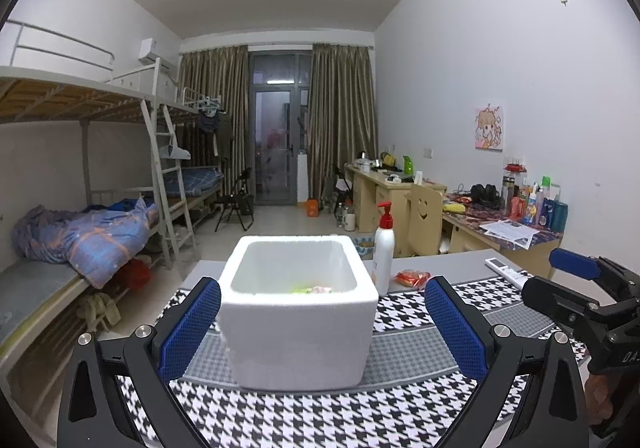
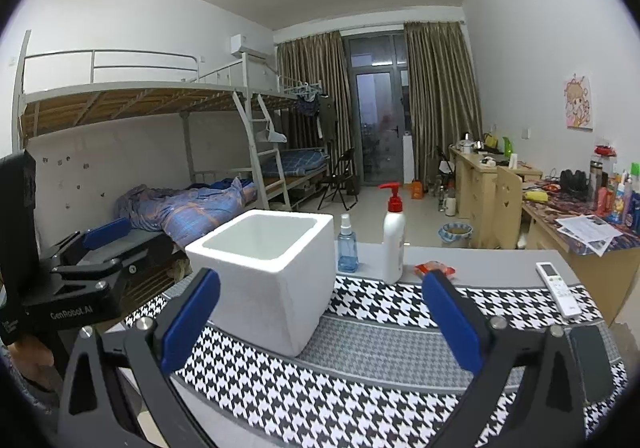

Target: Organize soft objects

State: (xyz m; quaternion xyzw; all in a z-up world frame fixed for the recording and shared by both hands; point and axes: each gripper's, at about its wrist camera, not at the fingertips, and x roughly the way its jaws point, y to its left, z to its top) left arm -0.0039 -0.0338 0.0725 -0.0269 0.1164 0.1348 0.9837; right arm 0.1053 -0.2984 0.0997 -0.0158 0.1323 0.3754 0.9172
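Soft objects (image 1: 314, 290) inside foam box (image 1: 300, 332)

A white foam box (image 1: 298, 332) is set upright and open on the checked cloth. Small soft things (image 1: 314, 290), green and pink, are seen lying at its bottom.
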